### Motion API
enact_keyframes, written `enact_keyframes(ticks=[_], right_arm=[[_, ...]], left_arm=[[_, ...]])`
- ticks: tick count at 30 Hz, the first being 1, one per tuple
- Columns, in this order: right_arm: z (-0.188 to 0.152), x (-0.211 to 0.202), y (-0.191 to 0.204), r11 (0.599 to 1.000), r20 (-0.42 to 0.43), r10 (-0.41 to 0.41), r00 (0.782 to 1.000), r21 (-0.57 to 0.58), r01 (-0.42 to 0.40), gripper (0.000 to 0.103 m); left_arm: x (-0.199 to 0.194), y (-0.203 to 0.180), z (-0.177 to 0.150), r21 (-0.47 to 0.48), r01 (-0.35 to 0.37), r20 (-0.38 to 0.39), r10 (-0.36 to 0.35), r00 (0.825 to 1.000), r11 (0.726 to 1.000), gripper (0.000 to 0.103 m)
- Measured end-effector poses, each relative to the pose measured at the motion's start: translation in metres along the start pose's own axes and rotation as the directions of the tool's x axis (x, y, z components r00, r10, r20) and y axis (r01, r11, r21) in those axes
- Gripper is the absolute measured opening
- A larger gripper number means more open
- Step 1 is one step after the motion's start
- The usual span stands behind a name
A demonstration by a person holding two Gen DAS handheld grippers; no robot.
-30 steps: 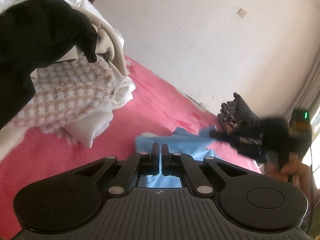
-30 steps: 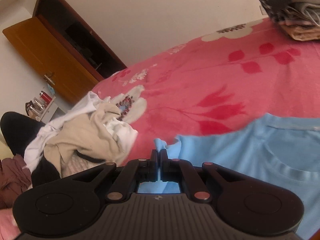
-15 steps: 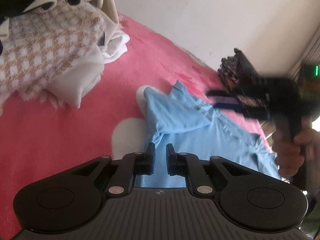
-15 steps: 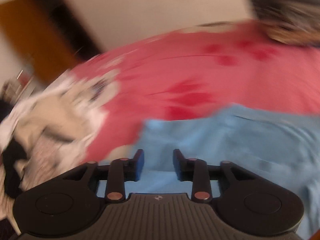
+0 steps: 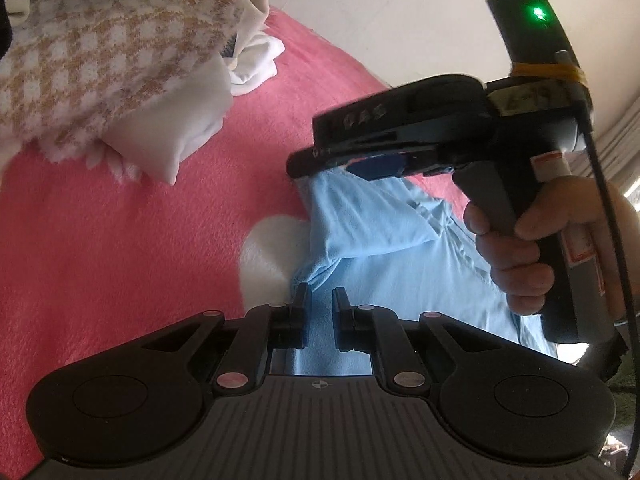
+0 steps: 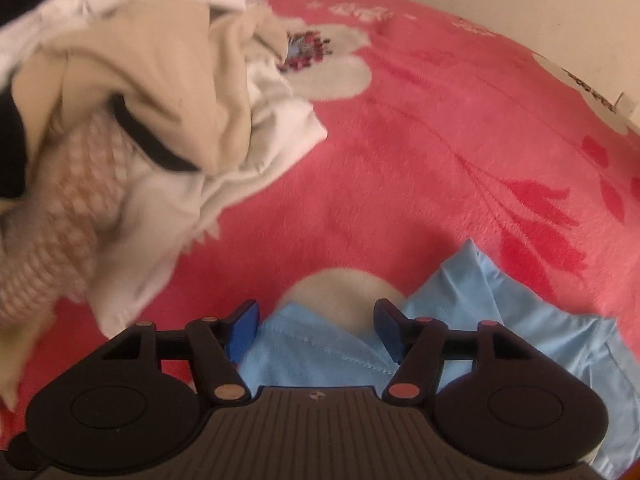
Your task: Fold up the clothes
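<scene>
A light blue T-shirt [image 5: 384,240] lies rumpled on the pink blanket [image 5: 140,248]. My left gripper [image 5: 320,306] hovers just above its near edge, jaws a little apart with nothing clamped. The right gripper [image 5: 316,158], held by a hand [image 5: 516,248], reaches in from the right over the shirt's far fold. In the right wrist view that gripper [image 6: 316,322] stands wide open, its blue pads [image 6: 242,328] on either side of a fold of the shirt [image 6: 320,354]; another flap [image 6: 500,312] spreads to the right.
A heap of unfolded clothes [image 5: 100,60], checked beige, cream and white, fills the upper left; the same heap [image 6: 140,100] sits left in the right wrist view. The blanket [image 6: 420,152] has white and red flower prints. A pale wall [image 5: 400,12] stands behind.
Both grippers were shut on the blue shirt a second ago and have opened, releasing it. The shirt now rests on the blanket. The right gripper has swung left over the shirt, close to the left one.
</scene>
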State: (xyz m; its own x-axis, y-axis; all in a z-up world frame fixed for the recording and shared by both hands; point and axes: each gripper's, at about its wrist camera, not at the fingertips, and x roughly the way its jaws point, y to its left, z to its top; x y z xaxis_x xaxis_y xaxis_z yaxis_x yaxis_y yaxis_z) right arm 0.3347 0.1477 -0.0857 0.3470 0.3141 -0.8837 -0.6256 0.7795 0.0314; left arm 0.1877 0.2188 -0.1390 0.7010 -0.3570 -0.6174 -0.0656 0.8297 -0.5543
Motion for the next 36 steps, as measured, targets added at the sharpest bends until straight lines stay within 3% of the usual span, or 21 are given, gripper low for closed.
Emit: enact_keyframes(ticks=[1, 3, 4, 9, 17, 22, 24, 28, 36], right_arm=[[-0.002, 0.001, 0.004, 1.0, -0.002, -0.016, 1.0, -0.016, 0.016, 0.025], [-0.008, -0.008, 0.003, 1.0, 0.026, -0.023, 0.999, -0.007, 0.023, 0.008], [-0.015, -0.017, 0.001, 1.0, 0.053, -0.025, 0.998, 0.008, 0.025, 0.006], [-0.051, -0.062, -0.007, 0.995, 0.176, -0.046, 0.983, 0.093, 0.03, 0.006], [-0.13, -0.09, -0.01, 0.952, 0.211, -0.125, 0.969, 0.3, 0.057, 0.006], [-0.157, -0.09, -0.024, 0.911, 0.206, -0.111, 0.972, 0.412, 0.017, 0.008], [-0.166, -0.09, -0.03, 0.892, 0.208, -0.104, 0.972, 0.451, -0.001, 0.011], [-0.185, -0.093, -0.039, 0.861, 0.202, -0.107, 0.973, 0.508, -0.01, 0.036], [-0.208, -0.108, -0.056, 0.82, 0.147, -0.158, 0.976, 0.571, 0.047, 0.036]], left_arm=[[0.0, 0.0, 0.0, 0.006, -0.001, 0.0, 0.001, 1.0, 1.0, 0.01], [0.001, -0.001, 0.0, 0.01, -0.002, -0.001, 0.002, 1.0, 1.0, 0.01], [0.001, -0.001, 0.0, 0.011, -0.003, -0.001, 0.003, 1.0, 1.0, 0.01], [-0.002, 0.005, 0.002, -0.055, 0.015, -0.01, -0.015, 1.0, 0.998, 0.01], [-0.013, 0.017, 0.005, -0.177, 0.026, 0.001, -0.027, 1.0, 0.984, 0.01], [-0.015, 0.022, 0.007, -0.203, 0.009, 0.026, -0.004, 1.0, 0.979, 0.01], [-0.013, 0.019, 0.007, -0.176, 0.008, 0.041, -0.001, 0.999, 0.984, 0.011], [-0.006, 0.001, 0.003, -0.059, 0.0, 0.067, 0.003, 0.998, 0.998, 0.016], [0.006, -0.026, -0.012, 0.147, -0.079, 0.083, 0.067, 0.994, 0.986, 0.02]])
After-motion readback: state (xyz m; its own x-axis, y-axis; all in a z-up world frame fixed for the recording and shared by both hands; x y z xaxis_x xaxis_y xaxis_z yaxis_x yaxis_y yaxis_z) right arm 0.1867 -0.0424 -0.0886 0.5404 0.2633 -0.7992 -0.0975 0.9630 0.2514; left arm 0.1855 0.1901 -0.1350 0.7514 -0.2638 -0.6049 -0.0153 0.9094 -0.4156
